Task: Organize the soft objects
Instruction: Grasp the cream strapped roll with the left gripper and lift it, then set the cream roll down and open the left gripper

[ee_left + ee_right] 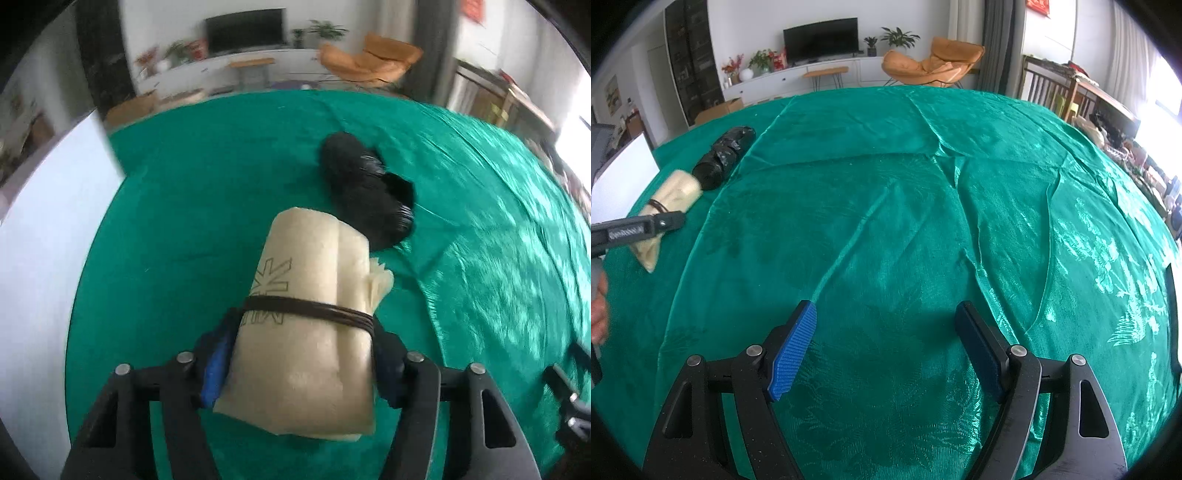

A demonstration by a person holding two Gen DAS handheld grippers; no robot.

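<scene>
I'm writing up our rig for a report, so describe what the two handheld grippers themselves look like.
Both are black angular frames with triangular cutouts and silver pivot bolts. The right gripper has ribbed blue pads on its jaws. The left gripper has the same blue pads; its grey side bar carries small print, unreadable here.

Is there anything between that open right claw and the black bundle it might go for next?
Only bare green tablecloth lies ahead of the right gripper. The black roll sits far off to its left, beside the cream roll clamped in the left gripper.
</scene>
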